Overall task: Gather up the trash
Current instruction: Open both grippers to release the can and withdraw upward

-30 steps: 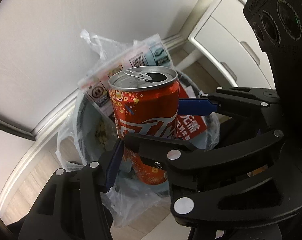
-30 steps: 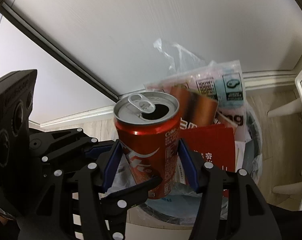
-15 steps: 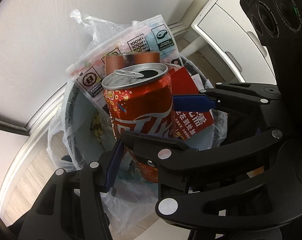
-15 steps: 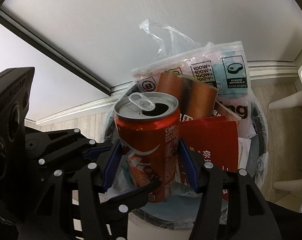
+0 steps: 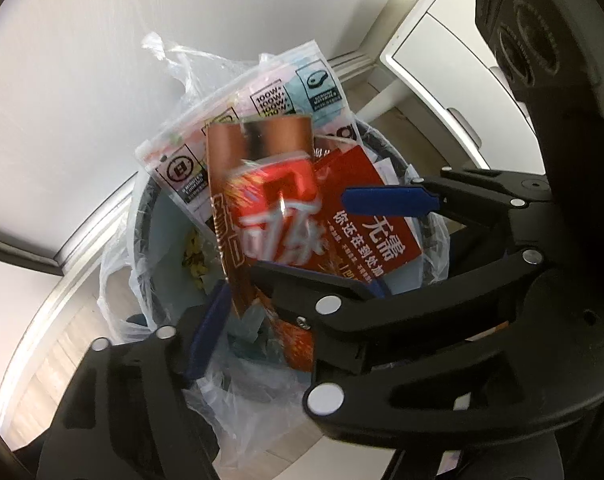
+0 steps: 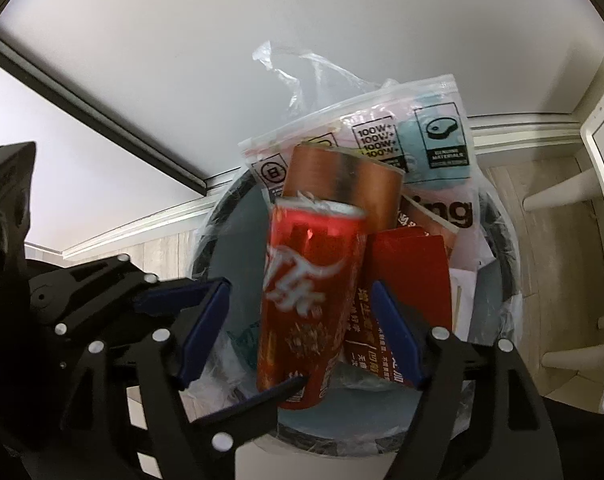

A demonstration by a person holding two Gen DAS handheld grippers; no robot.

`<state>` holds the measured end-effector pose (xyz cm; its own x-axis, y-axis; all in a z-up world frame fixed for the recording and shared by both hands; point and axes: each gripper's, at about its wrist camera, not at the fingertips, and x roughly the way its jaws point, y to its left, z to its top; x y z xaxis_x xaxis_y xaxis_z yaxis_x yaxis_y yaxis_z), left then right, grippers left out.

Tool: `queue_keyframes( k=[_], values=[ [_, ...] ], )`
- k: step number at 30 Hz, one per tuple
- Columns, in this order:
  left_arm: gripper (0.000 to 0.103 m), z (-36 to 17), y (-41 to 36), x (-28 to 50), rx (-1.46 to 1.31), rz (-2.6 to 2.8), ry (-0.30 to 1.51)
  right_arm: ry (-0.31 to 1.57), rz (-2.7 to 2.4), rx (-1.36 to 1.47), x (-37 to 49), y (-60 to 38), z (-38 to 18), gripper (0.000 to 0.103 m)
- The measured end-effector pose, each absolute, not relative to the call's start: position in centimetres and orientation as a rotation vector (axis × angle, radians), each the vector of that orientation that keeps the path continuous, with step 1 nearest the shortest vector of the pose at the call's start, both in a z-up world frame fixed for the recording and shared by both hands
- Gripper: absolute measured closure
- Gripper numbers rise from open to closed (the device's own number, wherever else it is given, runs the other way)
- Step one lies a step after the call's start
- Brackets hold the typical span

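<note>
The red can [image 6: 307, 304], motion-blurred, hangs between the spread right tongs [image 6: 302, 330] with a gap on each side, over the lined trash bin [image 6: 491, 240]. The left tongs [image 5: 302, 258] stand apart too. Packets and a red leaflet [image 6: 411, 270] crowd the bin's far side; its near-left side lies free.

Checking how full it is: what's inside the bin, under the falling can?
Under the red can, the bin holds a red leaflet, a copper pack and a printed pouch. Deeper contents are covered.
</note>
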<state>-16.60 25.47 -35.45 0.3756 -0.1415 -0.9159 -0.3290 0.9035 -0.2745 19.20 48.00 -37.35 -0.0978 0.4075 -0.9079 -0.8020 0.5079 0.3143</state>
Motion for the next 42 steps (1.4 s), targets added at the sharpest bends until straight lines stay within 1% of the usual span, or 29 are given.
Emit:
queue_keyframes(
  k=[2, 3, 4, 5, 9, 10, 11, 13, 19, 30, 34, 42],
  values=[
    [0.026, -35.2, 25.5, -16.6, -0.438, 0.141, 1.187, 1.302, 1.051, -0.386, 19.2, 47.8, -37.3, 0.032],
    [0.024, -35.1, 25.5, -16.7, -0.428, 0.153, 1.183, 1.297, 1.046, -0.384, 19.2, 47.7, -37.3, 0.027],
    [0.023, -35.0, 25.5, -16.7, -0.428, 0.157, 1.181, 1.29, 1.04, -0.382, 19.2, 47.5, -37.1, 0.015],
    [0.021, -35.0, 25.6, -16.7, -0.428, 0.159, 1.18, 1.278, 1.035, -0.378, 19.2, 47.3, -37.0, 0.013],
    [0.011, -34.6, 25.3, -16.6, -0.407, 0.16, 1.171, 1.26, 1.022, -0.371, 19.2, 46.8, -36.7, 0.012],
    [0.01, -34.5, 25.2, -16.6, -0.4, 0.156, 1.165, 1.254, 1.016, -0.372, 19.3, 46.8, -36.6, 0.008],
    [0.006, -34.2, 25.0, -16.5, -0.39, 0.149, 1.156, 1.247, 1.009, -0.374, 19.3, 46.5, -36.6, 0.007],
    [0.006, -33.8, 24.5, -16.4, -0.374, 0.14, 1.138, 1.241, 1.0, -0.375, 19.5, 46.6, -36.4, 0.007],
    [0.006, -33.8, 23.7, -16.4, -0.323, 0.177, 1.173, 1.204, 0.978, -0.367, 19.8, 46.3, -35.5, 0.007],
    [0.006, -32.3, 24.9, -17.1, -0.285, 0.383, 1.152, 1.133, 0.922, -0.325, 20.4, 44.6, -33.5, 0.007],
    [0.006, -31.7, 25.7, -17.3, -0.266, 0.485, 1.156, 1.135, 0.901, -0.281, 20.9, 43.7, -32.9, 0.007],
    [0.006, -30.2, 26.3, -18.1, -0.283, 0.548, 1.087, 1.105, 0.861, -0.274, 21.2, 42.9, -32.4, 0.007]
  ],
)
